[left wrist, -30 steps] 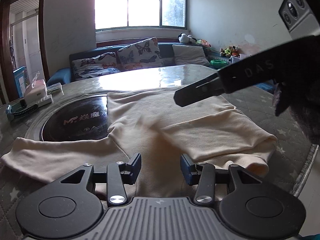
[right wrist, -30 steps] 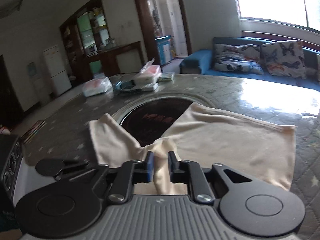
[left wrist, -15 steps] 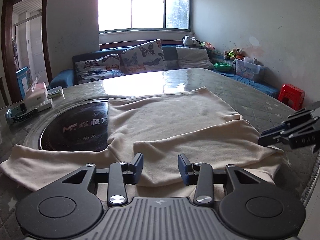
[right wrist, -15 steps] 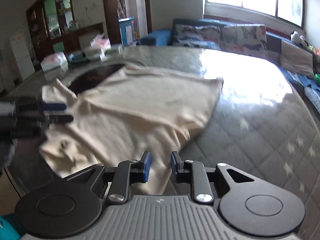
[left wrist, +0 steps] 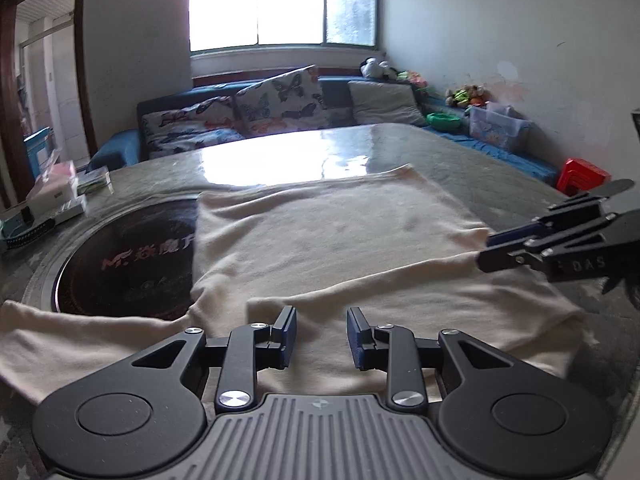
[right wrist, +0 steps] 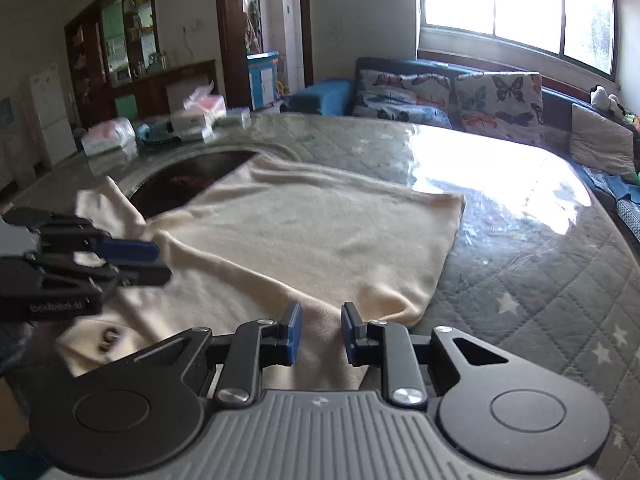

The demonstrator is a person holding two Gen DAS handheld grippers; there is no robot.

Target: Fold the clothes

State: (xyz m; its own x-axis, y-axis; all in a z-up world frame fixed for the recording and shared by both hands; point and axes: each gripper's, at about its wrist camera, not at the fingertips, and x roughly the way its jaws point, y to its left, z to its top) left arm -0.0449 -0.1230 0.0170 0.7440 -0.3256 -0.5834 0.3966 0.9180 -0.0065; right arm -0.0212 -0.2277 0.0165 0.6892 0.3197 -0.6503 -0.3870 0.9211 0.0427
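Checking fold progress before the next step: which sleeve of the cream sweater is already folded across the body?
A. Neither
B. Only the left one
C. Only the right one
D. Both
C: the right sleeve lies across the cream sweater; the left sleeve is spread out sideways beside the induction cooktop.

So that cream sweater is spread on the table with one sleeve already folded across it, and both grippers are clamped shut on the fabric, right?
Not quite. The cream sweater does lie on the table with one sleeve folded across, but both grippers are open and hold nothing. The left wrist view shows the left gripper with its jaws apart; the right wrist view shows the same for the right gripper.
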